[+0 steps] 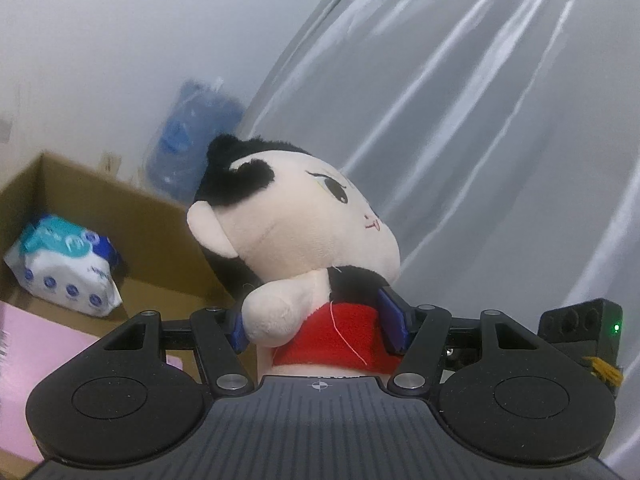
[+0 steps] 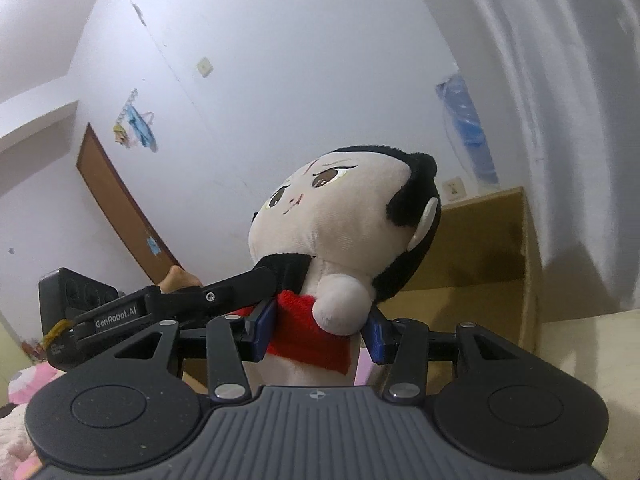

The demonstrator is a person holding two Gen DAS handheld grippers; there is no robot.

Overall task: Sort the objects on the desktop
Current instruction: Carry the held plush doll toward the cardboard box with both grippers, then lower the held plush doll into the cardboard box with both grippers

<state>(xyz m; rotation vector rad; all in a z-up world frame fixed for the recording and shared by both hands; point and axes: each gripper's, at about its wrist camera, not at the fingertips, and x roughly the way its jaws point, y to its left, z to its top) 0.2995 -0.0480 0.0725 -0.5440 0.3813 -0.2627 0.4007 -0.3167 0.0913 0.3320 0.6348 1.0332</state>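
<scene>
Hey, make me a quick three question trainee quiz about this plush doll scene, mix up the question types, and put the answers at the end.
1. True or false: only one gripper grips the plush doll.
2. What already lies in the cardboard box? A) a mug B) a tissue pack C) a book
3. Fill in: the doll's scarf is ____.

Key: 1 false, the left gripper and the right gripper both clamp its body. 2 B, the tissue pack. 3 red.

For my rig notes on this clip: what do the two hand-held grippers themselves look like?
Both look alike: matte black linkage arms with silver pivot pins, round black discs either side of a ribbed grey base with a crosshair mark, and blue pads on the fingers. The left hand-held gripper shows a green light; its side reads "GenRobot.AI" in the right hand-held gripper view.
</scene>
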